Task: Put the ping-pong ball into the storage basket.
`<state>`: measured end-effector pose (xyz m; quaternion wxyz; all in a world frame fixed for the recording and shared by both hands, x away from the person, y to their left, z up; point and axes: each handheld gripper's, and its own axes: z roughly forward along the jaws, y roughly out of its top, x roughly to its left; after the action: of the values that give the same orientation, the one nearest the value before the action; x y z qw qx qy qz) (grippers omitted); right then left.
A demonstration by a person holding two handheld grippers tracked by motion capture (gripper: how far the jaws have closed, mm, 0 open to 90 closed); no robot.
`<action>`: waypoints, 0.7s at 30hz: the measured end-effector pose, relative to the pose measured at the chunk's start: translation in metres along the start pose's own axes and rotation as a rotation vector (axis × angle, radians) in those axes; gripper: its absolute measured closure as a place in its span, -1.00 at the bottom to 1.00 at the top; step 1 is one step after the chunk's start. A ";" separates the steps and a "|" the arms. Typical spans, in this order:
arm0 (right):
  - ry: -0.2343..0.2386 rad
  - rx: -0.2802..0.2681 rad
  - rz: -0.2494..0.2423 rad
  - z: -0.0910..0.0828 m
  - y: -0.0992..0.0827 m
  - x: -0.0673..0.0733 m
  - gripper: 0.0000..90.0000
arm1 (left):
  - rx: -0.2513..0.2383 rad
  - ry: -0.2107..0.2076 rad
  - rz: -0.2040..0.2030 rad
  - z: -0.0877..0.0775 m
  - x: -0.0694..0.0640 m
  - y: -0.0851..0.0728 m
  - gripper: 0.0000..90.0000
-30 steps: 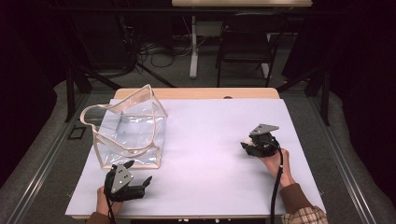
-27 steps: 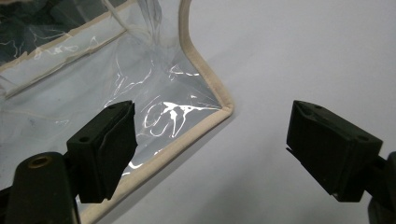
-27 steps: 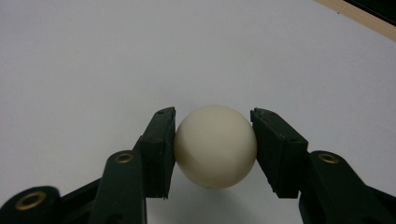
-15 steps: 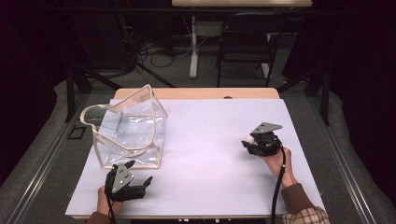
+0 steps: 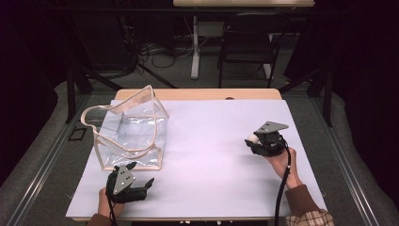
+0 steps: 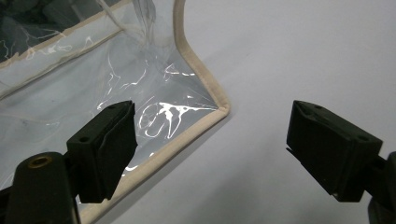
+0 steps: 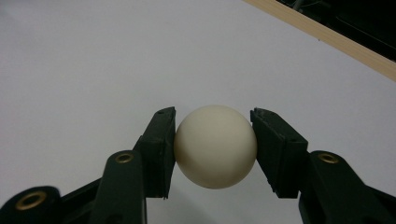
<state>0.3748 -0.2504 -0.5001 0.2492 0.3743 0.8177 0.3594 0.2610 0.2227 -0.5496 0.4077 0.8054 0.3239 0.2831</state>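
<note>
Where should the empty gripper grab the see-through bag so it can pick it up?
Probably the beige handle loop on top of the clear bag, coming from above. It stands up off the floppy, slippery walls, so the open left gripper could close around it. The stiff beige corner edge right ahead is second best.

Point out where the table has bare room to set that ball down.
Widest bare patch: the white sheet between the clear bag and the right gripper holding the ball. Crowded spot: the near left corner, where the left gripper sits by the bag.
</note>
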 end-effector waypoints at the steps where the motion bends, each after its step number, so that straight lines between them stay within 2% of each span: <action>1: -0.004 0.002 -0.002 -0.001 0.000 0.000 0.13 | 0.000 0.000 0.000 0.000 0.000 0.000 -0.64; 21: -0.004 -0.021 -0.028 -0.012 0.012 0.005 0.13 | 0.001 0.001 0.003 0.000 0.000 0.000 -0.64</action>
<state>0.3686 -0.2461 -0.4841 0.2596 0.3607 0.8187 0.3637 0.2610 0.2230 -0.5496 0.4069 0.8059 0.3231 0.2839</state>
